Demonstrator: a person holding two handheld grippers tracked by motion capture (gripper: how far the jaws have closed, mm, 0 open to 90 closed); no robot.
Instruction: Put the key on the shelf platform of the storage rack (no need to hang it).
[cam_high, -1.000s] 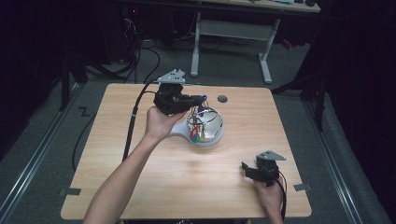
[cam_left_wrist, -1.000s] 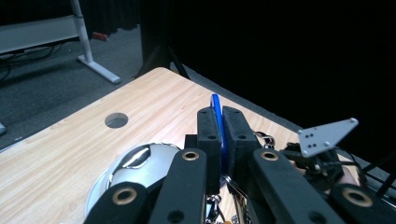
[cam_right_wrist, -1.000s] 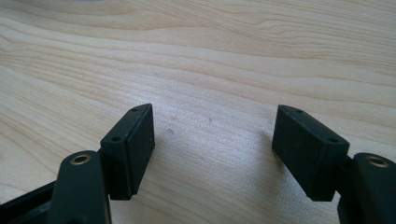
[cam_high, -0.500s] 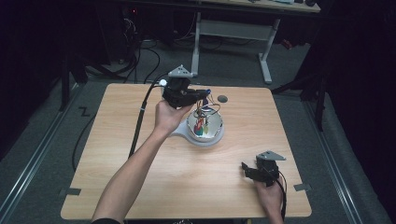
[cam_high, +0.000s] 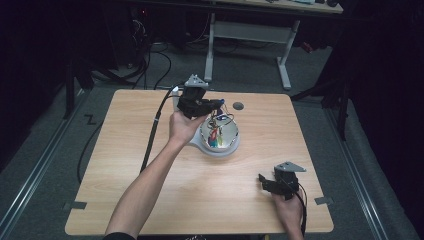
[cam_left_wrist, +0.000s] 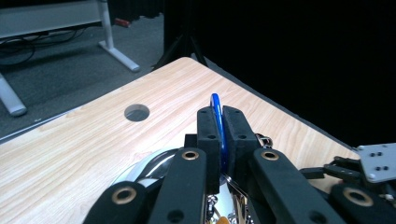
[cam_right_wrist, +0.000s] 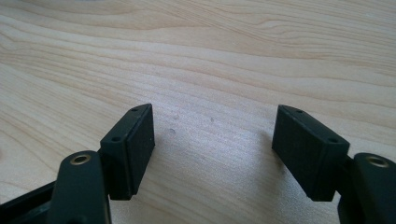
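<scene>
My left gripper (cam_high: 218, 104) hovers over the far rim of a shiny metal bowl (cam_high: 231, 145) on the wooden table (cam_high: 150, 200). It is shut on a thin blue loop (cam_left_wrist: 215, 104), whose tip sticks out above the pads. Small metal and coloured pieces (cam_high: 216, 131) hang under it into the bowl; what they are I cannot tell. The bowl's chrome rim (cam_left_wrist: 140, 169) shows just below my left gripper (cam_left_wrist: 219, 122). My right gripper (cam_high: 263, 181) rests near the table's front right corner. Its jaws stand open over bare wood, as the right gripper view (cam_right_wrist: 212, 135) shows.
A round hole (cam_high: 238, 106) pierces the tabletop just beyond the bowl. The left gripper's cable (cam_high: 152, 130) trails across the table's left half and off its front. A desk frame (cam_high: 285, 55) stands on the floor behind the table.
The left hand has carried the blue loop a little rightwards and away from me, from the bowl's left side to its far rim. The right gripper has stayed where it was.
</scene>
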